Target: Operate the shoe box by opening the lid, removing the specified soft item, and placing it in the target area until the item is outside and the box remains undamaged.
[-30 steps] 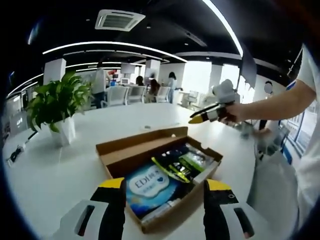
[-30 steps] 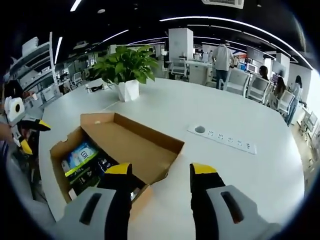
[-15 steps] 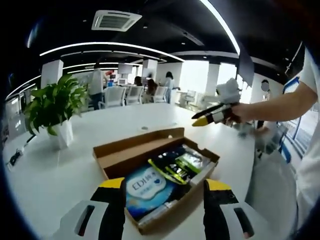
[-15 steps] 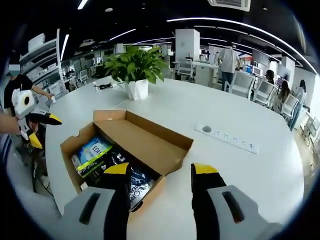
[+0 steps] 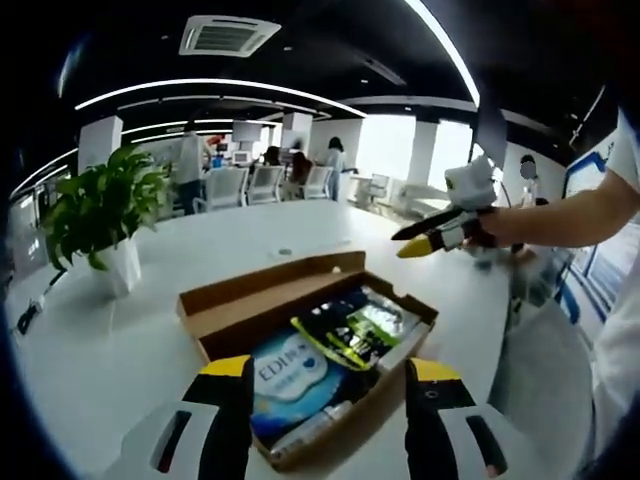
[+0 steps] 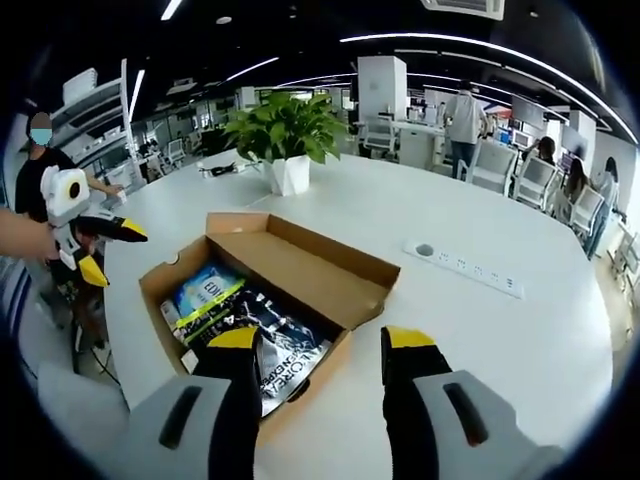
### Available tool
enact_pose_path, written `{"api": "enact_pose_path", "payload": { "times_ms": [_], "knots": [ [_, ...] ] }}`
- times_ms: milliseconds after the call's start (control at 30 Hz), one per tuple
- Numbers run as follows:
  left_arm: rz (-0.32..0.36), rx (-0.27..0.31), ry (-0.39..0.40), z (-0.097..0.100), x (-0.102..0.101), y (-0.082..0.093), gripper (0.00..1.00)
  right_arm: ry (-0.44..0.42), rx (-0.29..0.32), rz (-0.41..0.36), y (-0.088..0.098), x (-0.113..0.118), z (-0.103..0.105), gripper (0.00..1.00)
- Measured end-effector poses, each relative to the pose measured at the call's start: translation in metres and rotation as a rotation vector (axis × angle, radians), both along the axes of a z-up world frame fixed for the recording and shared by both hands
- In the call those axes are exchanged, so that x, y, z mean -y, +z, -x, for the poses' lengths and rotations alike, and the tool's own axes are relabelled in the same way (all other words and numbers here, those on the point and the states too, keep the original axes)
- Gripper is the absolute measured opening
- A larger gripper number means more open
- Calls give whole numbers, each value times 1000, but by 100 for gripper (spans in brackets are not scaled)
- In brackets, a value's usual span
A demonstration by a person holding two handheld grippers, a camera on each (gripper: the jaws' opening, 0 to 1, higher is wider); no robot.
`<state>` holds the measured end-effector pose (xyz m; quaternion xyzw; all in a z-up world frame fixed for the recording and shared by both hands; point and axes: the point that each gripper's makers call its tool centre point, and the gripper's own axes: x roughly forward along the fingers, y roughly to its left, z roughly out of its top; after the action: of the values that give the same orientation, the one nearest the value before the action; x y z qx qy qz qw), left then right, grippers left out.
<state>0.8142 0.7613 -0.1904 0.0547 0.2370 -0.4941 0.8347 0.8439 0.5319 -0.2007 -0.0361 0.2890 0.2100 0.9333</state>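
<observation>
We take the open box (image 5: 300,340) as our landmark; it lies on the white table (image 5: 100,350), lid folded back, packets inside, among them a blue-and-white pack (image 5: 290,368) and a green-and-black pack (image 5: 362,328). Left of the box in the left gripper view stands a plant (image 5: 95,215); our left gripper (image 5: 325,372) hovers over the box's near edge, jaws spread wide, holding nothing; right of the box our right gripper (image 5: 432,235) hangs in the air, jaws apart and empty. In the right gripper view a power strip (image 6: 465,270) lies right of the box.
</observation>
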Motion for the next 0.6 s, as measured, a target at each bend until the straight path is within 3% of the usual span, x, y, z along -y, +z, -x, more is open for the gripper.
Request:
{"api": "enact_pose_path", "payload": {
  "times_ms": [267,600],
  "knots": [
    [2,-31,-9,-7,15,-3,59,17,-13,-7,-6,-3,12,45],
    [35,-148,39,-25,32,-20,55,18,-33,-12,-11,-3,29,43]
  ]
}}
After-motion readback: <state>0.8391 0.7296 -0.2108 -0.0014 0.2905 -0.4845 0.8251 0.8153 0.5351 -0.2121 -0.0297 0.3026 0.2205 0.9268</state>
